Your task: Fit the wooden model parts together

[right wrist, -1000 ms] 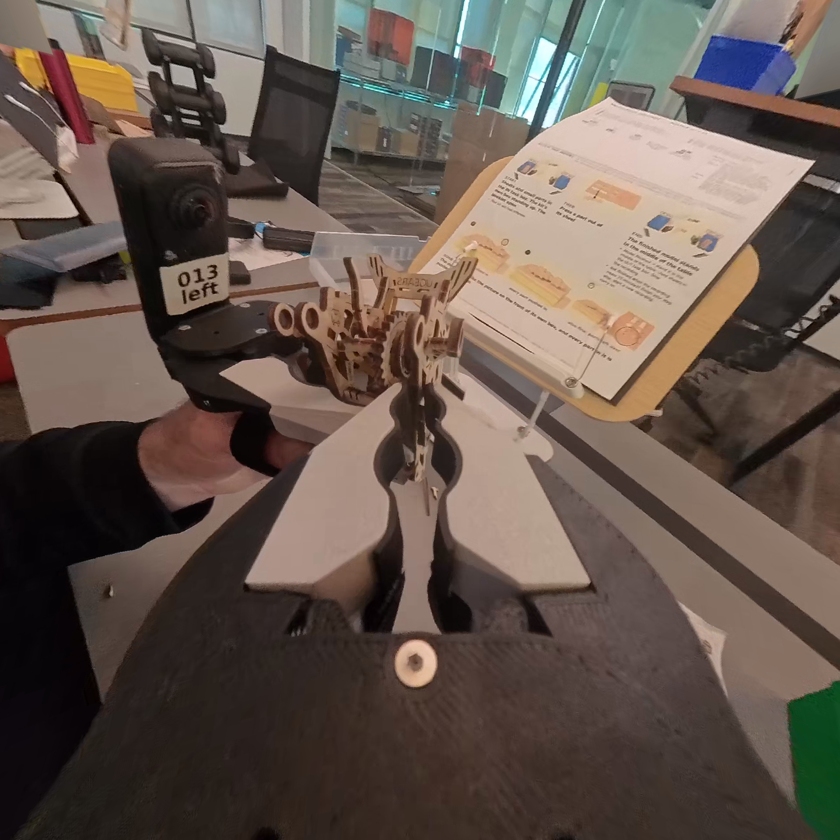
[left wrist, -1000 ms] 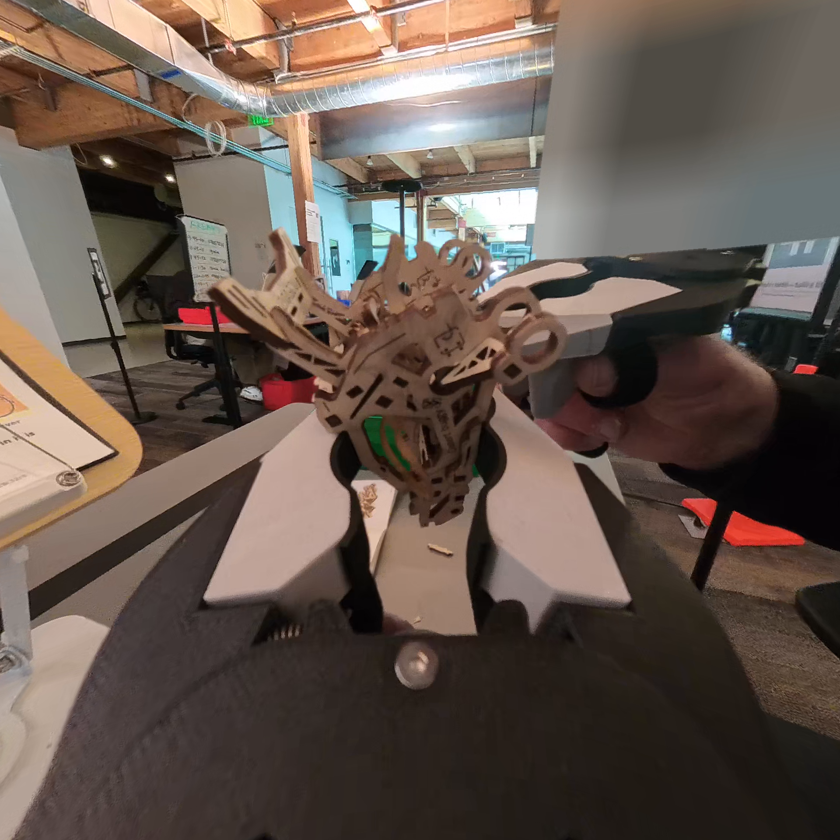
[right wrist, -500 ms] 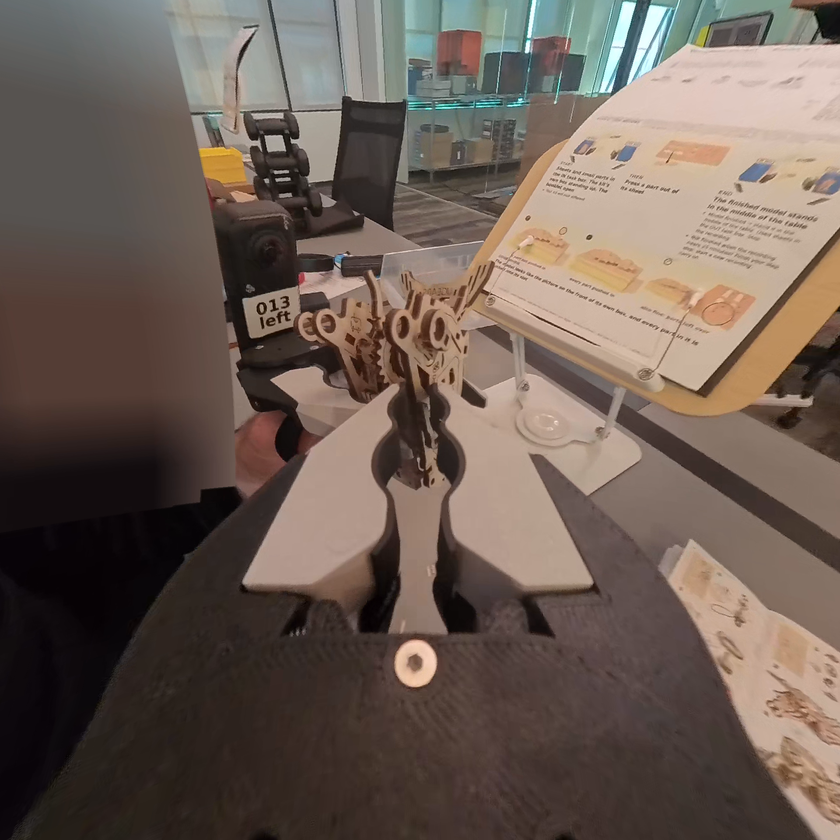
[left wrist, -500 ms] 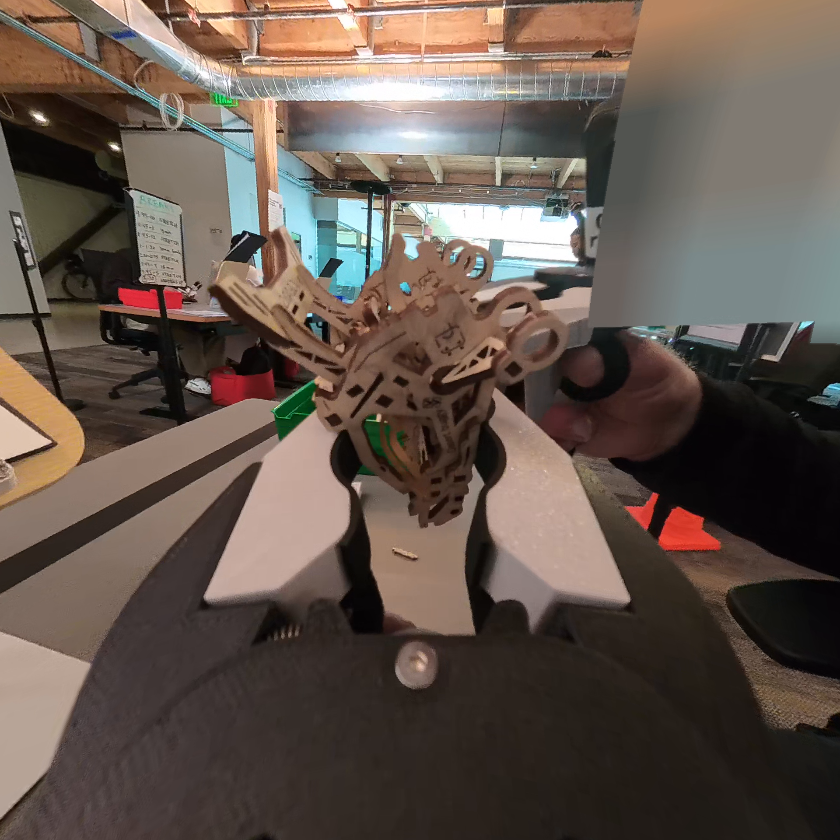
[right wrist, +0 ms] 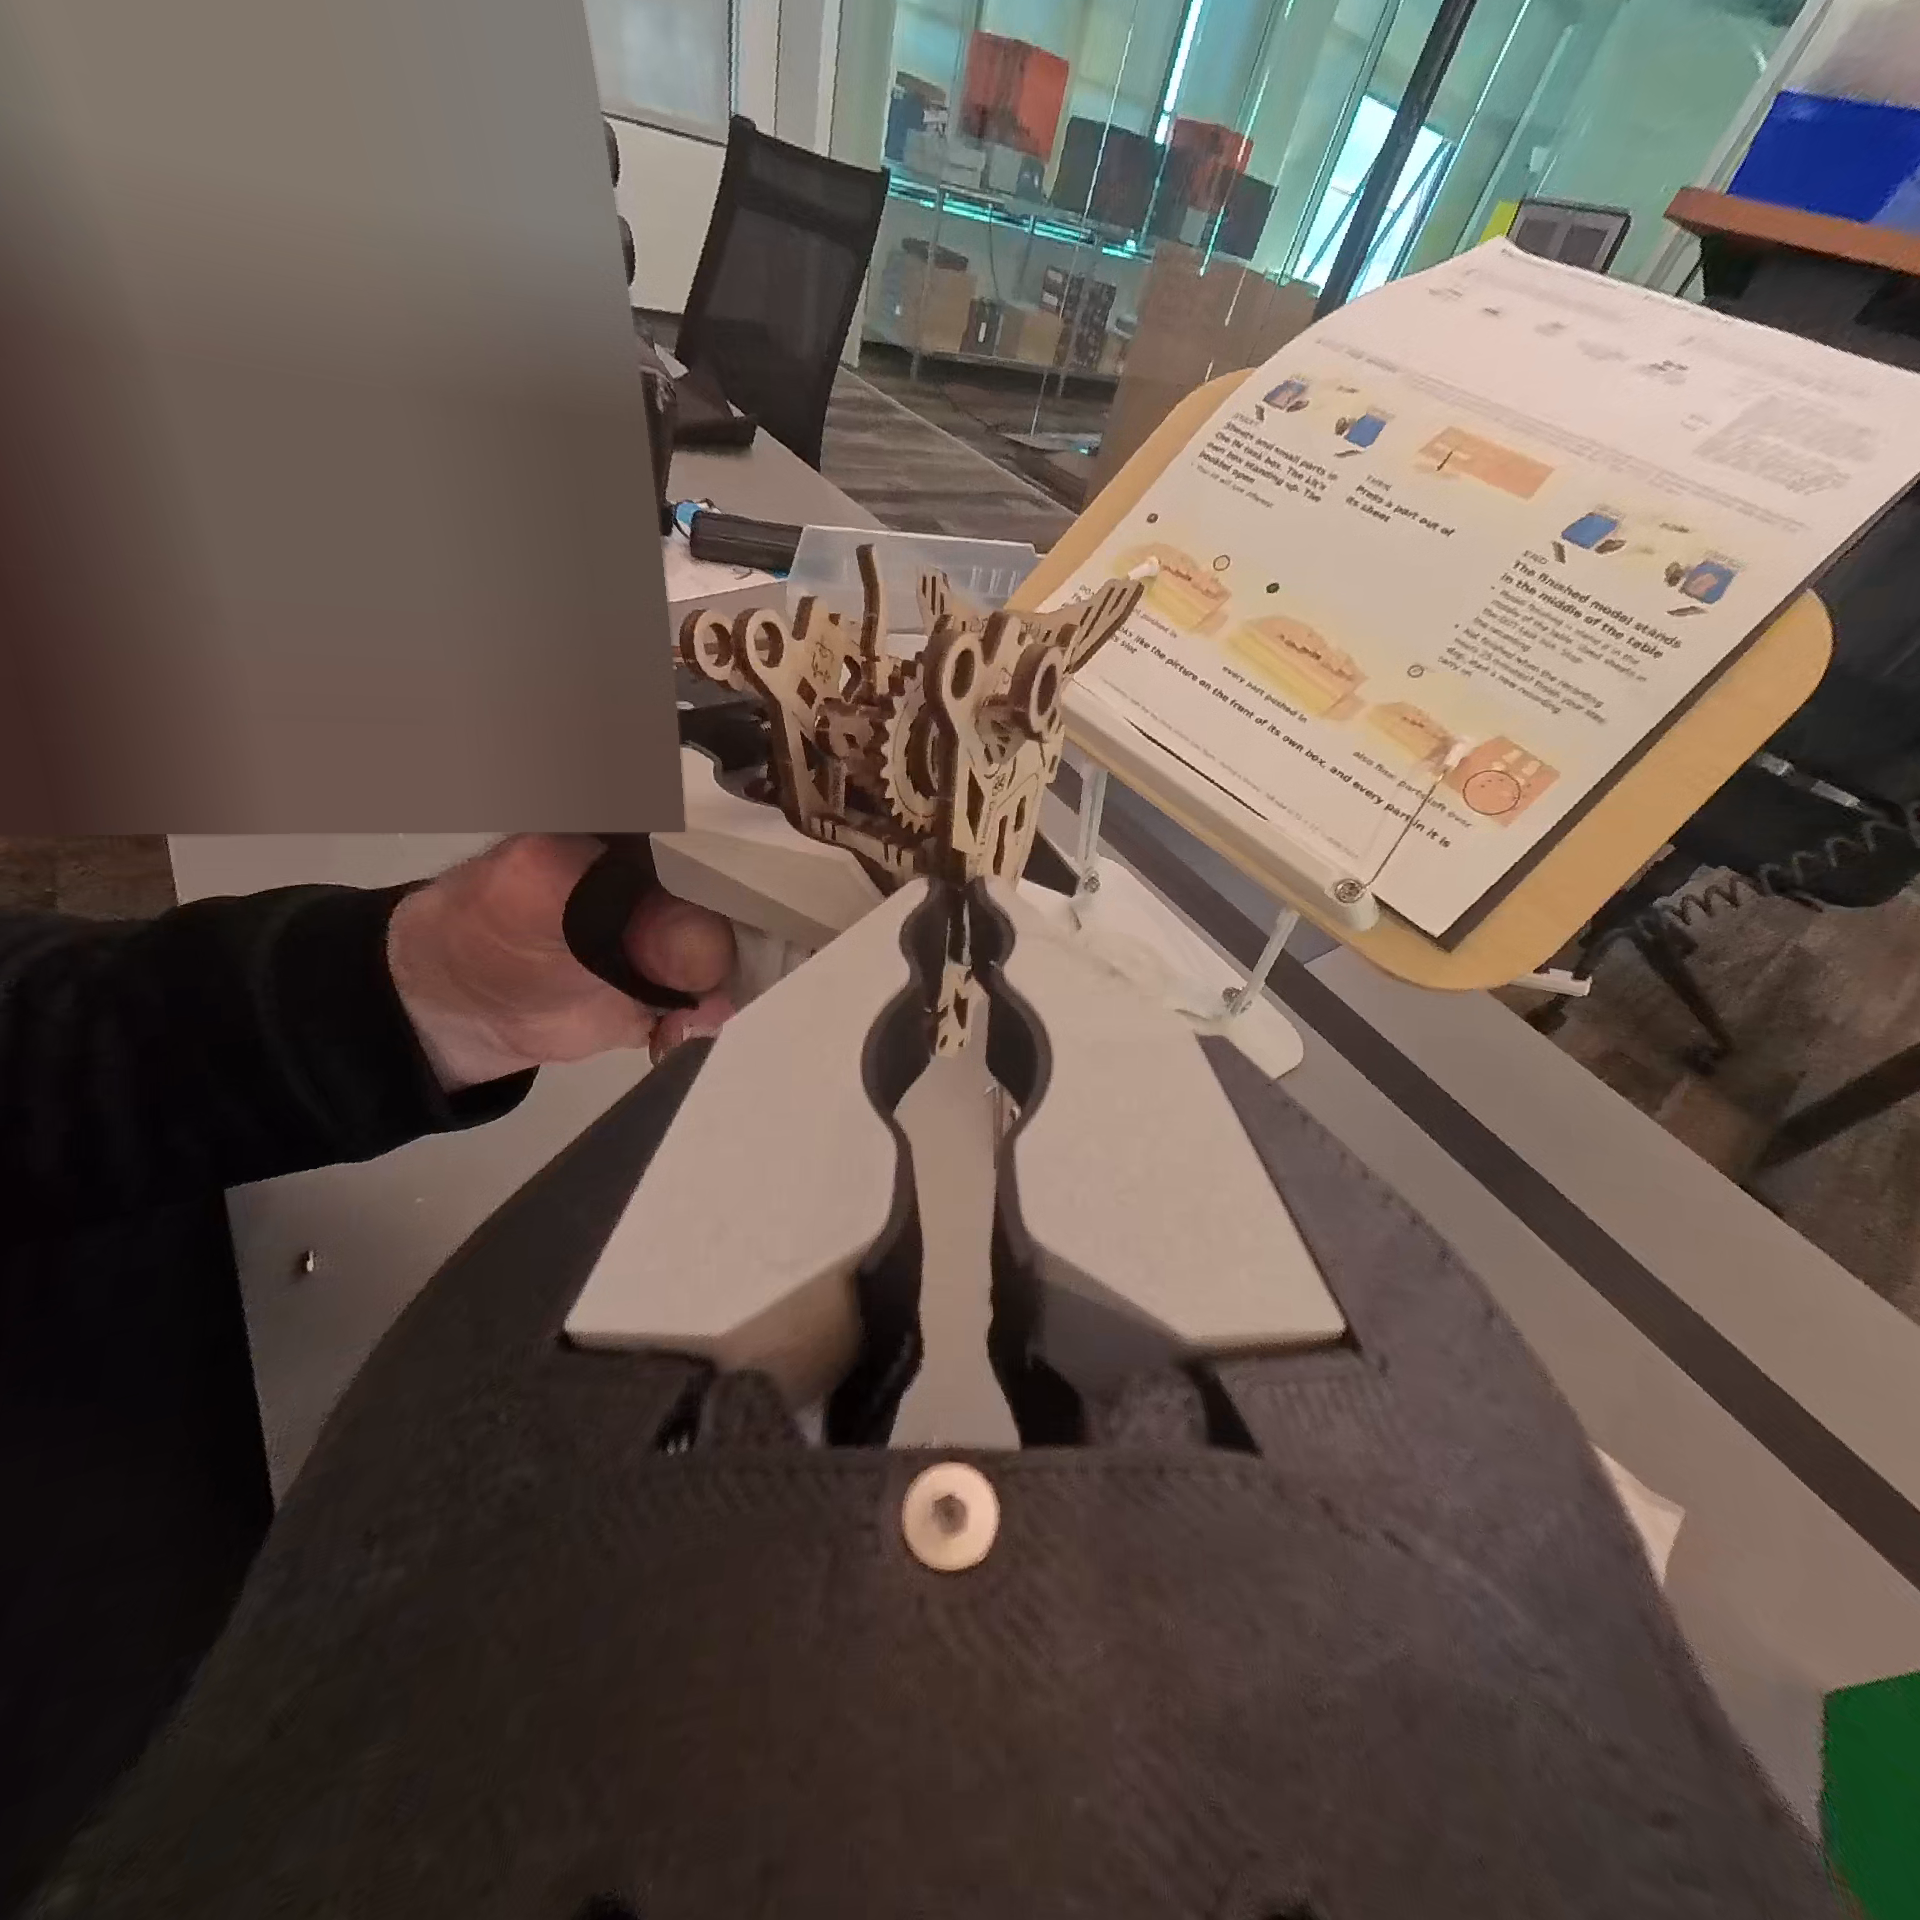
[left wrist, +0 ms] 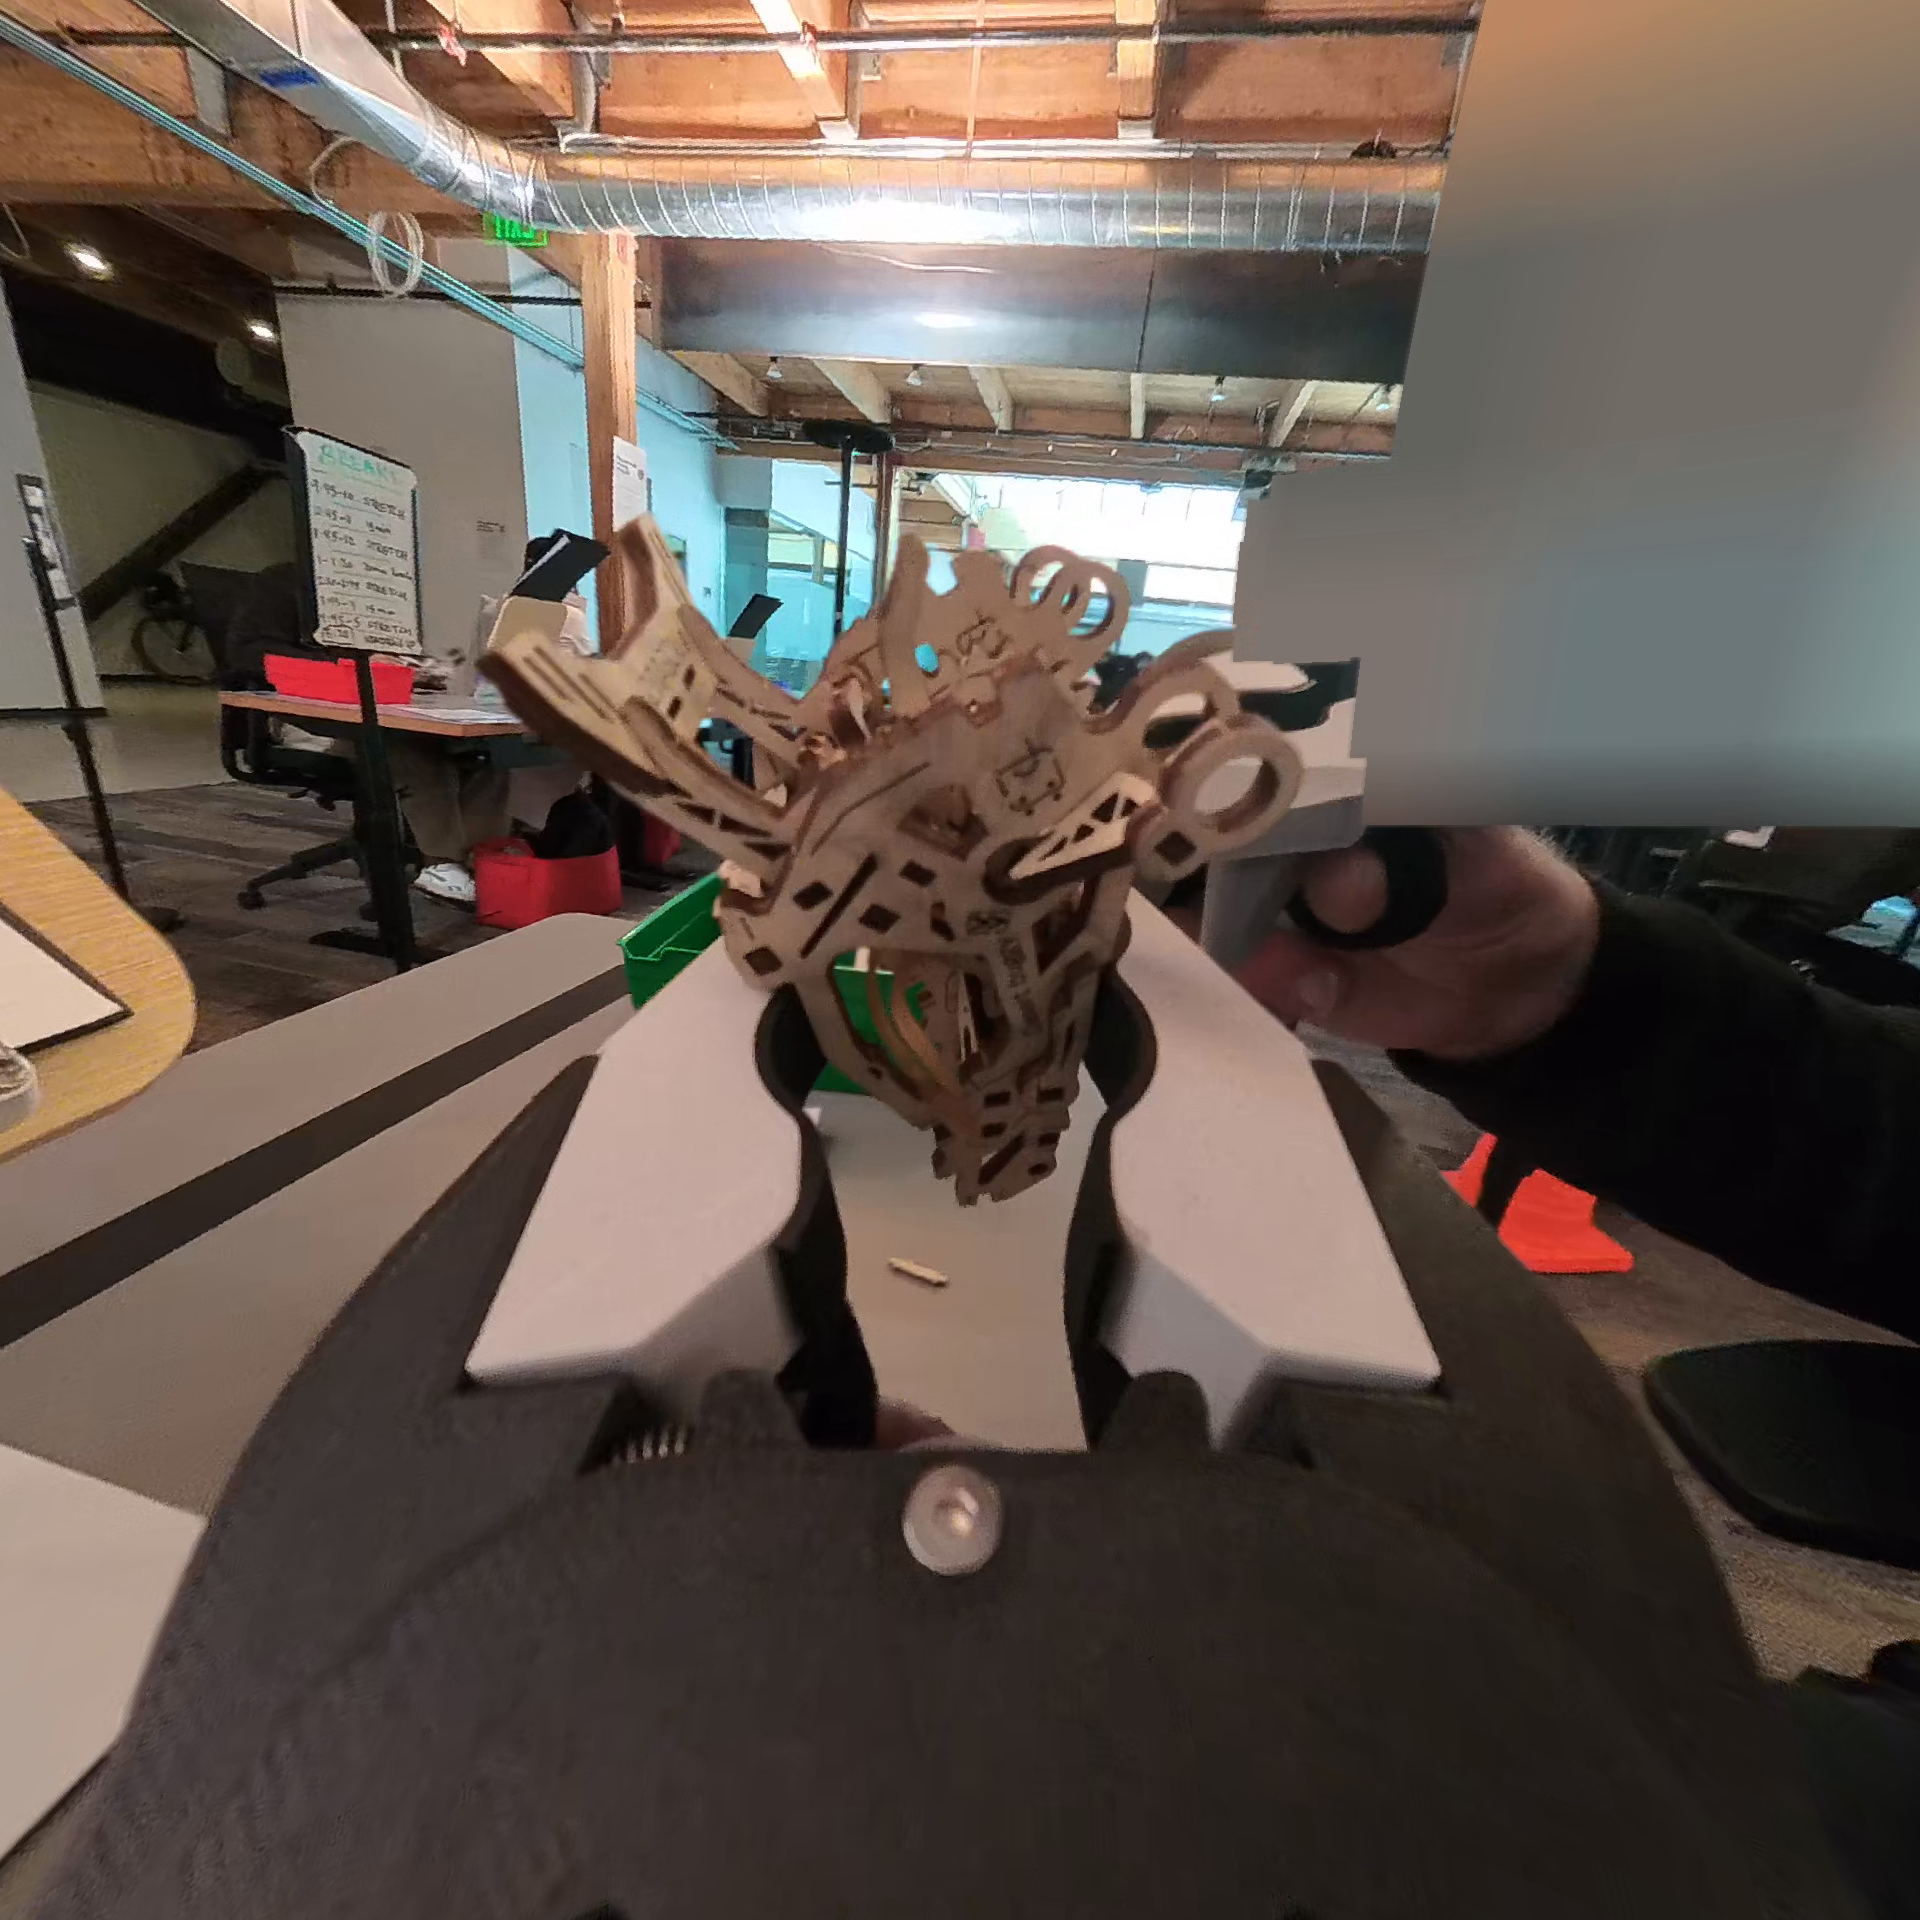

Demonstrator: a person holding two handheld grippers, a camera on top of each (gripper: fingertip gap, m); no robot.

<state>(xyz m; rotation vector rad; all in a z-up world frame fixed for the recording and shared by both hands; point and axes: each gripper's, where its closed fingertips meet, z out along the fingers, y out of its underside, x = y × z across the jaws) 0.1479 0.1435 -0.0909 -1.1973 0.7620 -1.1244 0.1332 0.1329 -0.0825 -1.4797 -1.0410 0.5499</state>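
Observation:
A laser-cut wooden model with gears and ring-shaped ends is held up in the air above the grey table. My left gripper is shut on the model's wide lower body, with both fingers pressed against its sides. In the right wrist view, my right gripper is shut on a thin plate at the bottom of the same model. The left gripper's white finger and a hand show to its left. The right gripper's finger shows behind the model in the left wrist view.
An instruction sheet on a wooden stand is at the right on the table. A green bin sits behind the model. A small wooden bit lies on the table below. A clear plastic box stands behind the model. Left and right tips are no more than a few centimetres apart.
My right fingers have closed from a slight gap onto the model's thin bottom plate. Both grippers and the model have turned a little; the left grasp is unchanged.

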